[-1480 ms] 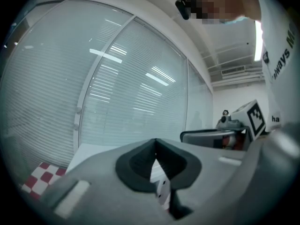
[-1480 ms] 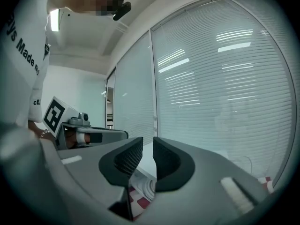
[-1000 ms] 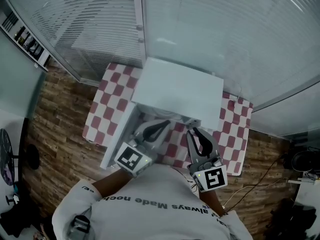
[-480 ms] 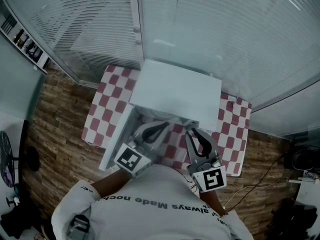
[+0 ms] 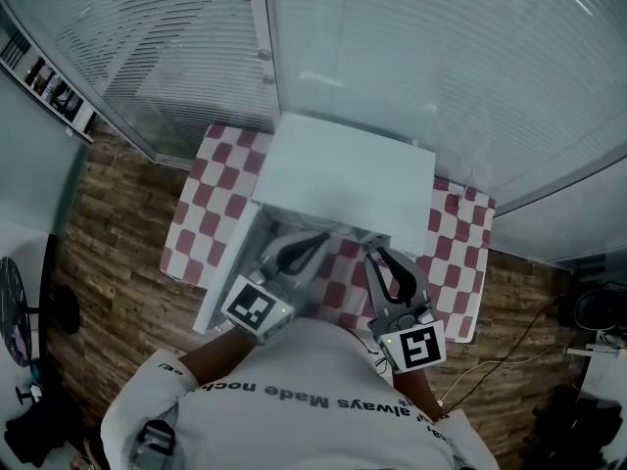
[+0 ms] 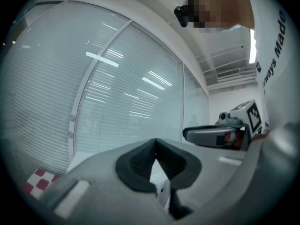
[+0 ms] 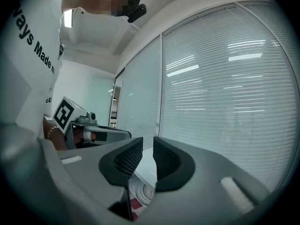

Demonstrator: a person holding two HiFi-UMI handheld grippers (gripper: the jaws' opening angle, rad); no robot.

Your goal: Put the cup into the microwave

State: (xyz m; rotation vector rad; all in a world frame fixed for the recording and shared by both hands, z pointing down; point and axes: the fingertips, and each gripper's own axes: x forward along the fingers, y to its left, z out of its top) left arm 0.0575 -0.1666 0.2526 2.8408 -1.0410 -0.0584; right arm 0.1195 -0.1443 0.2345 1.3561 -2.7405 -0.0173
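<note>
— Where's the cup?

— The right gripper view has it, low in the frame just under the jaws. I take that white round thing with ringed ridges for the cup [image 7: 146, 189]. It sits over the red-and-white checked cloth [image 7: 135, 204], and only a sliver of it shows.

— Has that gripper got hold of it?

— No. The right gripper [image 7: 148, 142] points level. Its jaws stand a narrow slit apart, with nothing pinched between them.

— And the left gripper view?

— No cup there. The left gripper [image 6: 155, 143] also points level, and its jaws meet at the tips. A small pale bit shows low in the gap behind them; I can't tell what it is. The other gripper juts in at the right edge, marker cube and all.

— What does the head view add?

— The whole layout. The white microwave [image 5: 343, 169] stands on the clothed desk at centre frame, with its door [image 5: 227, 277] swung open at lower left. Both grippers are held out side by side from the person's white shirt [image 5: 304, 399], tips near the microwave's front. From up there I can't pick out the cup.
</note>
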